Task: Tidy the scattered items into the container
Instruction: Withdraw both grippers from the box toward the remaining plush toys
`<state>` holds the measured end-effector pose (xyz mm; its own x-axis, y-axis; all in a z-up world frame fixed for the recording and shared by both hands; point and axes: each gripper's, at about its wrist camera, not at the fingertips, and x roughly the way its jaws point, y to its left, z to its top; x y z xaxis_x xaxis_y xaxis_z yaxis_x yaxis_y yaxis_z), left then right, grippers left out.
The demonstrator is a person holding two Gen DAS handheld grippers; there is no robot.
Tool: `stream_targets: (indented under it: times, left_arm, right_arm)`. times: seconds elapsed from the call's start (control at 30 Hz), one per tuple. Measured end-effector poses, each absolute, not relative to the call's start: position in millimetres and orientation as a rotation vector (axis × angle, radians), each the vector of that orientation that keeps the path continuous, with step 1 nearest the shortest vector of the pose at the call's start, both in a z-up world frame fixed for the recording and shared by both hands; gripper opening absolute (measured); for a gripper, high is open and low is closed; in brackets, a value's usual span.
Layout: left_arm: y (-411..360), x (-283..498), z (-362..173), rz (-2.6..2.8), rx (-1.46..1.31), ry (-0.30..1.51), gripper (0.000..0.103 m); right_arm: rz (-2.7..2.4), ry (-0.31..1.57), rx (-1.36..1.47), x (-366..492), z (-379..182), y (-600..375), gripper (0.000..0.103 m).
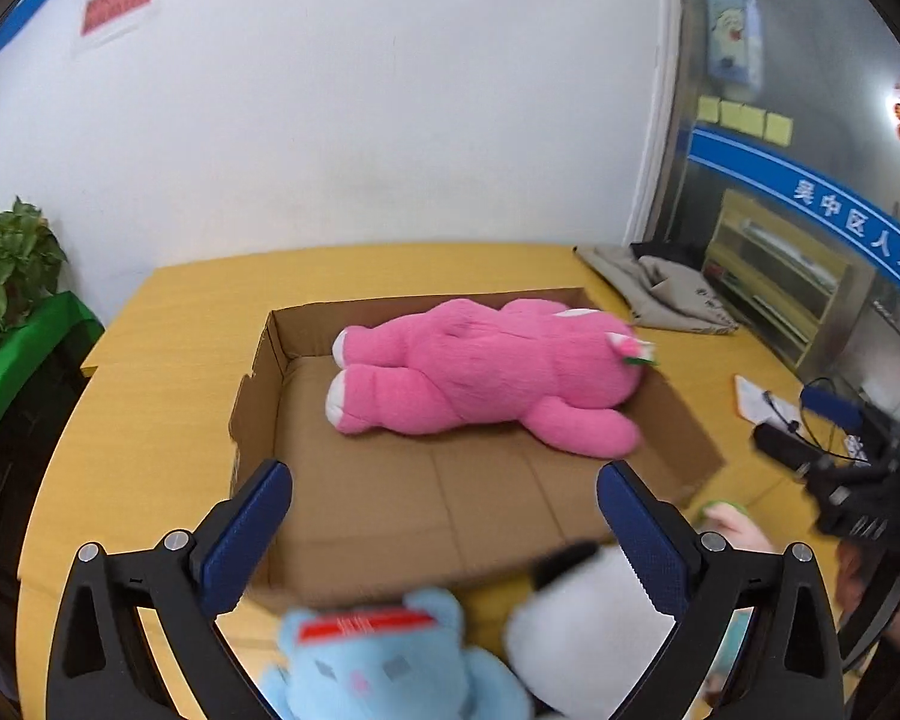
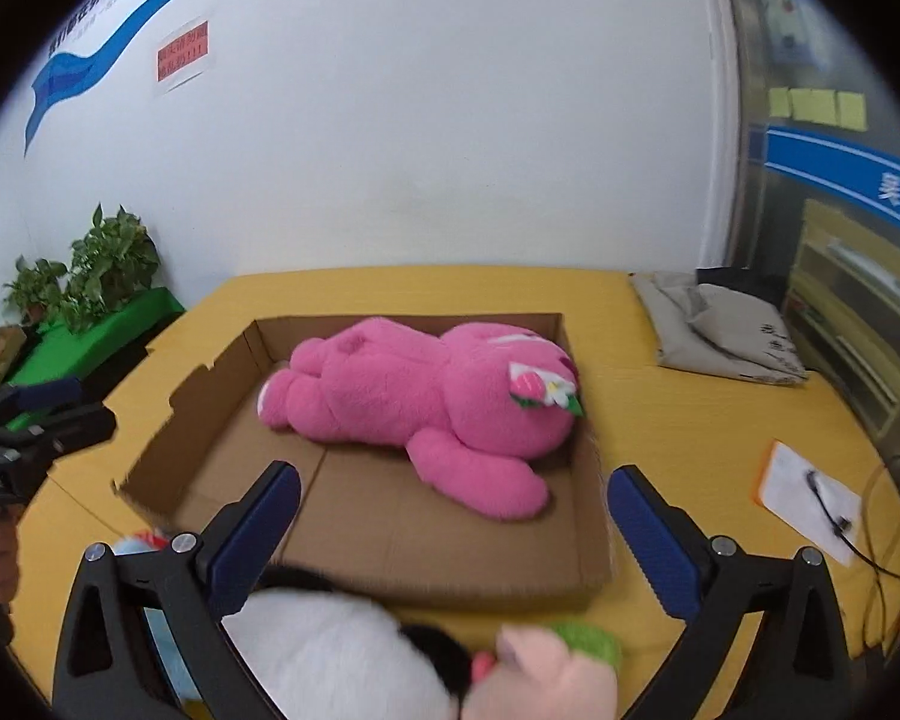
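A shallow cardboard box [image 1: 258, 372] [image 2: 594, 546] lies on the yellow table. A pink plush bear [image 1: 480, 378] [image 2: 432, 396] lies on its side inside it. My left gripper [image 1: 444, 510] is open and empty, above a light blue plush bear [image 1: 378, 666] in front of the box. My right gripper [image 2: 453, 510] is open and empty, above a white and black plush [image 2: 336, 654] [image 1: 576, 630] and a peach plush with green [image 2: 552, 660]. The right gripper also shows at the left wrist view's right edge [image 1: 834, 474].
A folded grey cloth bag [image 1: 666, 288] [image 2: 726, 324] lies at the table's back right. A paper with a black cable [image 2: 810, 498] lies at the right. Potted plants on a green-covered stand [image 2: 90, 306] are left of the table.
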<state>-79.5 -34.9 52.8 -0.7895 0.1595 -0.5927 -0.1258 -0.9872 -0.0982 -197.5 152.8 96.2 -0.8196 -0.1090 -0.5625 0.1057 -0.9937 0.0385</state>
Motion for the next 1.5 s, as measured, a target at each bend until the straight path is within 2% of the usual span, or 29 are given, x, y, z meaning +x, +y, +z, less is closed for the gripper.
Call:
stream_targets:
  times: [0.17, 0.4, 1.5]
  left_arm:
    - [-21, -33, 51, 2.84, -0.929, -0.117, 0.103]
    - [-6, -3, 42, 2.843, -0.937, -0.084, 0.103]
    - [-1, -2, 23, 2.813, -0.993, -0.12, 0.103]
  right_arm:
    - [-2.937, -0.058, 0.93, -150, 87, 158, 0.102]
    - [-2.956, 0.016, 0.927, -115, 86, 151, 0.102]
    - [-2.944, 0.032, 0.974, -112, 70, 144, 0.102]
